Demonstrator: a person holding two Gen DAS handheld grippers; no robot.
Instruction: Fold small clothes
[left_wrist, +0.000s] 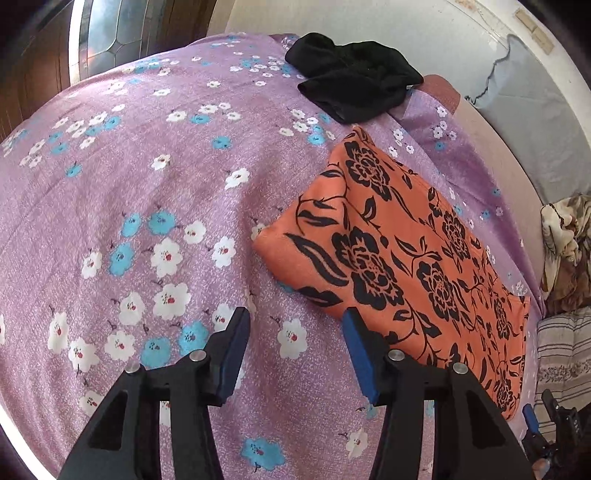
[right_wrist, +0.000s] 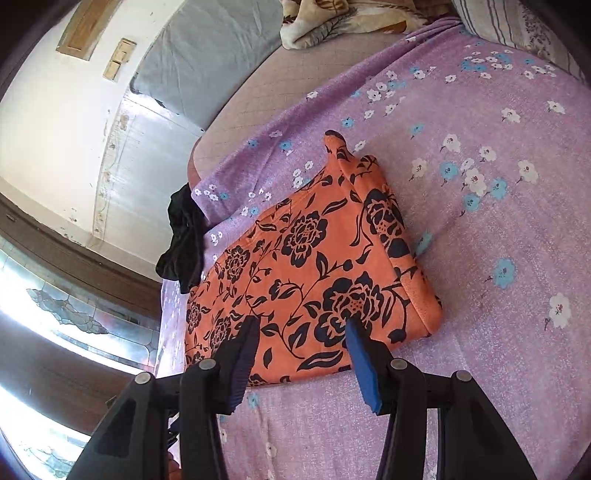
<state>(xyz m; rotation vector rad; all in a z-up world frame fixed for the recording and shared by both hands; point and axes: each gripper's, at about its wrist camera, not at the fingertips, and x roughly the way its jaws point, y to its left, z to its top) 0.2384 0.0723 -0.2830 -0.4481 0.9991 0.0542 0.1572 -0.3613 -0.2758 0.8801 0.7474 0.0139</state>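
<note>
Nearest the left wrist camera, the left claw (left_wrist: 295, 325) stands wide apart and holds nothing, poised above bare purple floral bedsheet (left_wrist: 129, 192) just beside the orange floral garment (left_wrist: 399, 258); its blue pad on the garment side overlaps the cloth's near edge in view, but contact cannot be confirmed. The right claw (right_wrist: 303, 332) is likewise spread wide and empty, hanging over the near edge of the same garment with both fingertips framing the printed cloth, an attitude consistent with either a release or an approach to the next crease. The garment lies flat as a tidy rectangle toward the side of the bed that runs along the wall, doubled over with a rounded fold showing at one end and a small tab of fabric projecting at the far corner. That shape suggests folding is well along, with perhaps one fold or a final smoothing left. A black garment (left_wrist: 354, 88) sits bunched and unfolded near the bed's far corner, just beyond the orange piece; it is judged to be set aside there so the central area remains free as working space. A crumpled patterned blanket (right_wrist: 332, 22) and a striped pillow (left_wrist: 561, 350) occupy the bed's opposite end, well apart from the work.
</note>
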